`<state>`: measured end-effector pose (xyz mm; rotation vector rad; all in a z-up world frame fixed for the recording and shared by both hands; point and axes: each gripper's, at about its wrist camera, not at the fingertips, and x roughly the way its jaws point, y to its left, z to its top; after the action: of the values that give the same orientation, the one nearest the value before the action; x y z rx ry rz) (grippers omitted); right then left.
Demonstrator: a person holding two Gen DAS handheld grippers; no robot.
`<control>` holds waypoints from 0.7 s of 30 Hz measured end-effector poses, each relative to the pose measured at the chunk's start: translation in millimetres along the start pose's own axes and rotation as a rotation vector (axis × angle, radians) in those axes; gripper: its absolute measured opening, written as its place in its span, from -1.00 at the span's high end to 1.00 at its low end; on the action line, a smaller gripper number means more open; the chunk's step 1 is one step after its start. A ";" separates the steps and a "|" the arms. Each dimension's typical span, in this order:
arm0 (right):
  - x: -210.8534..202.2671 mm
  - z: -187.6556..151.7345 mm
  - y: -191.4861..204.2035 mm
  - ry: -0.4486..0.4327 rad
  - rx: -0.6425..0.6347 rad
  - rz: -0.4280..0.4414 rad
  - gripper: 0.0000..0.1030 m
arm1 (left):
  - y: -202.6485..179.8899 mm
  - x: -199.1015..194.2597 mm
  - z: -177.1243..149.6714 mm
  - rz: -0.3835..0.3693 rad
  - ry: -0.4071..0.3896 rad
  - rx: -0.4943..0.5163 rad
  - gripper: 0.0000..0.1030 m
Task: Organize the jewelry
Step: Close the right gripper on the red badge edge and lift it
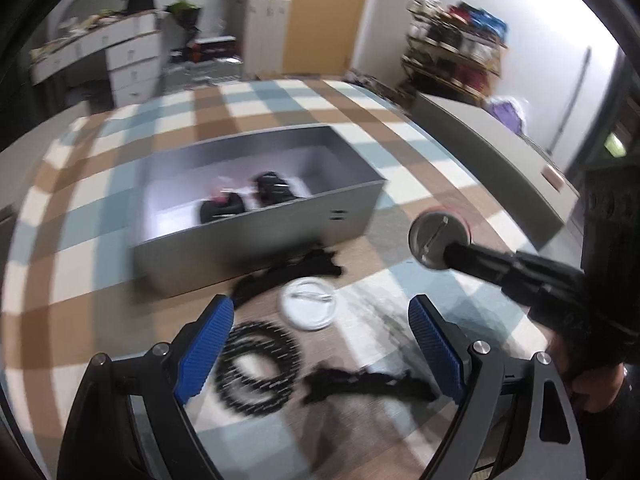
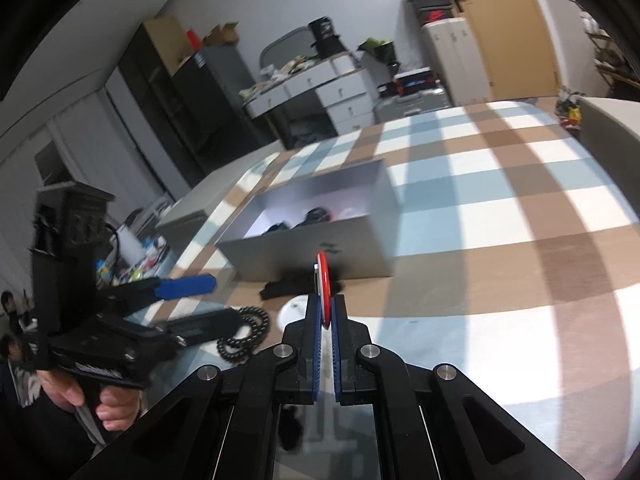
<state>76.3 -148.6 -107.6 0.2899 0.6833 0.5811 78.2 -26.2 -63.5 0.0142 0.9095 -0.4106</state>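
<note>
A grey open box (image 1: 256,236) stands on the checked cloth and holds dark items (image 1: 248,196). My left gripper (image 1: 320,344) is open above a black coiled band (image 1: 258,366), a black scrunchie (image 1: 368,386) and a white pin badge (image 1: 307,309). My right gripper (image 2: 327,316) is shut on a red round pin badge (image 2: 324,284), held edge-on in front of the box (image 2: 320,240). In the left wrist view the badge's metal back (image 1: 438,238) shows to the right of the box.
Another black fabric item (image 1: 296,270) lies against the box front. A grey bed frame edge (image 1: 492,160) runs along the right. Drawers (image 1: 128,60) and a cluttered shelf (image 1: 456,52) stand beyond the bed.
</note>
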 end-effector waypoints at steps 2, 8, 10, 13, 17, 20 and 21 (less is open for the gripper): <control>-8.8 1.5 -8.8 -0.021 0.024 -0.003 0.92 | -3.1 10.2 4.0 0.015 0.032 0.009 -0.67; -20.0 2.1 -18.1 -0.046 0.024 -0.020 0.92 | -3.6 26.4 10.3 0.025 0.120 0.004 -0.45; -18.5 1.4 -19.9 -0.042 0.034 -0.009 0.92 | -3.5 28.5 10.1 0.017 0.148 -0.008 -0.37; -14.2 1.5 -21.8 -0.035 0.041 0.002 0.92 | -2.9 34.0 8.1 0.040 0.196 -0.011 -0.30; -13.8 0.2 -22.0 -0.042 0.043 0.017 0.92 | -5.2 39.1 5.9 0.082 0.217 0.010 -0.20; -12.7 -1.6 -22.0 -0.040 0.039 0.027 0.92 | -5.6 43.9 7.2 0.063 0.242 0.004 -0.03; -12.6 -2.0 -22.4 -0.040 0.036 0.026 0.92 | -7.3 46.0 7.4 0.075 0.249 0.014 0.04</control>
<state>76.2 -173.9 -112.4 0.3442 0.6523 0.5870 106.2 -50.0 -93.1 0.1139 1.1478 -0.3503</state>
